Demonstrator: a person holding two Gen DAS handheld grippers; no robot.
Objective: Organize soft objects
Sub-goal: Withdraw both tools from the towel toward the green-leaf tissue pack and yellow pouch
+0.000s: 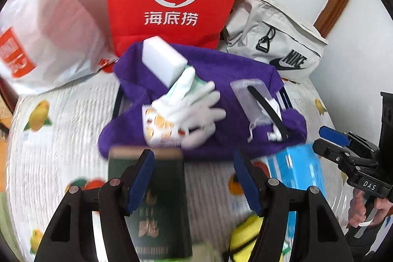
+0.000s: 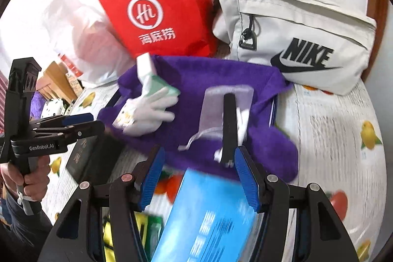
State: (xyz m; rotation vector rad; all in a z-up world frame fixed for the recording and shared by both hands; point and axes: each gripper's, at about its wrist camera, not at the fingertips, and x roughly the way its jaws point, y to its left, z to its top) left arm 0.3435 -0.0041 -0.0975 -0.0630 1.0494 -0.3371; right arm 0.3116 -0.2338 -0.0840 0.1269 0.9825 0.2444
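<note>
A table with a fruit-print cloth (image 1: 61,129) stands against a white wall. The purple towel (image 1: 216,70) lies just ahead of both grippers, its long axis running across their view from left to right. On it rest a white glove (image 1: 196,107), fingers pointing right, and a white sponge (image 1: 164,60). The left gripper (image 1: 194,178) and the right gripper (image 2: 197,176) are both spread and hold nothing. Each seems equally near the towel's front edge.

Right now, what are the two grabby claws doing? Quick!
Left gripper: open, holding nothing; the dark green box lies below it.
Right gripper: open, holding nothing; the blue box lies below it.
</note>
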